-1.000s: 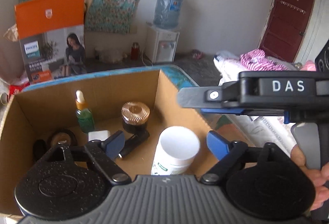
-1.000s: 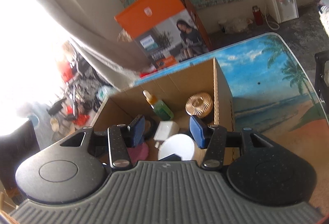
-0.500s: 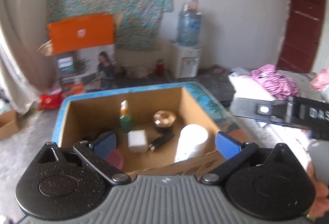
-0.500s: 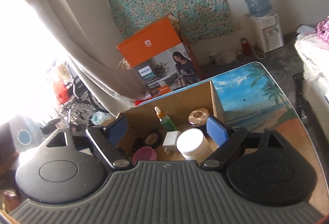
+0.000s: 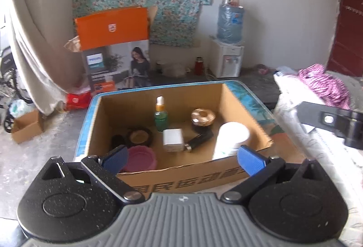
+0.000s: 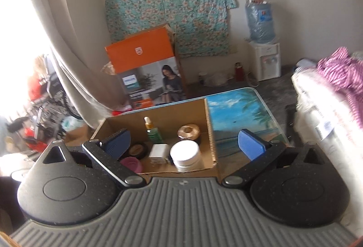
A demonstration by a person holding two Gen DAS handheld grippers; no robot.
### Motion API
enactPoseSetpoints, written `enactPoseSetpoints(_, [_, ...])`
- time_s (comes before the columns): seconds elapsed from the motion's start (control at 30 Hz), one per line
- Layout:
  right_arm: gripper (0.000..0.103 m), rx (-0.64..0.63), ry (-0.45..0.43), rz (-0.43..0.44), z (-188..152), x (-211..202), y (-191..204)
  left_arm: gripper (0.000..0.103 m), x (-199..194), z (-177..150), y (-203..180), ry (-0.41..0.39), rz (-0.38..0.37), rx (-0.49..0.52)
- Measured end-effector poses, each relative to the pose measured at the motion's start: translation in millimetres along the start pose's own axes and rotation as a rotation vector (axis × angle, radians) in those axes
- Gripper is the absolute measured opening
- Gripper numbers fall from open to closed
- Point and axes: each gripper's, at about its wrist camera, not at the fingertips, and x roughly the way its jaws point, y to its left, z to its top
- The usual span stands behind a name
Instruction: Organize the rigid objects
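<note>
Both grippers held back from a cardboard box [image 5: 181,175] that stands on a table [image 6: 236,111] printed with a beach scene. Left gripper [image 5: 182,159]: jaws spread wide, nothing between the pads. Right gripper [image 6: 183,145]: jaws have just been opening and now stand equally wide, likewise empty; its outer finger also shows at the right edge of the left wrist view. The box serves as the collecting container, which explains why the rigid items sit together on its floor: a green dropper bottle [image 5: 161,116] upright near the back wall, a copper-lidded jar [image 5: 203,116] to its right, a white tub [image 5: 231,137] against the right wall, a white charger [image 5: 172,140] at centre with a dark tube [image 5: 199,140] lying beside it, a round compact [image 5: 138,137] toward the left, and a pink lid [image 5: 141,157] by the near wall. Relative to each tool, the box lies ahead and below, its near wall just beyond the fingertips; no item is touched. The bare table and empty jaws suggest that the sorting is complete or nearly so, both tools having released their loads. What lies beyond the table's near edge cannot be told.
</note>
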Motion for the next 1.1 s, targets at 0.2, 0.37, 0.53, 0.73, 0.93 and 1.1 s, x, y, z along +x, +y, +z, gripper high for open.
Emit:
enactPoseSetpoints(0.2, [0.102,-0.092,0.030,-0.114,-10,5,9,0.103,14,-10,22,0.051,0.028,-0.063])
enactPoseSetpoints(0.37, [0.102,-0.107,0.100,-0.119,-19,30,16,0.103,24,-16,36,0.098,0.110,-0.089])
enactPoseSetpoints(0.53, [0.102,-0.136,0.165,-0.091,-24,57,33,0.103,23,-16,43,0.088,0.159,-0.097])
enactPoseSetpoints(0.73, [0.102,-0.149,0.208,-0.084,-26,84,50,0.103,28,-11,48,0.090,0.187,-0.099])
enactPoseSetpoints(0.93, [0.102,-0.151,0.249,-0.099,-30,105,55,0.103,39,-10,49,0.109,0.196,-0.083])
enactPoseSetpoints(1.1, [0.102,-0.144,0.263,-0.110,-32,113,52,0.103,45,-10,48,0.126,0.191,-0.081])
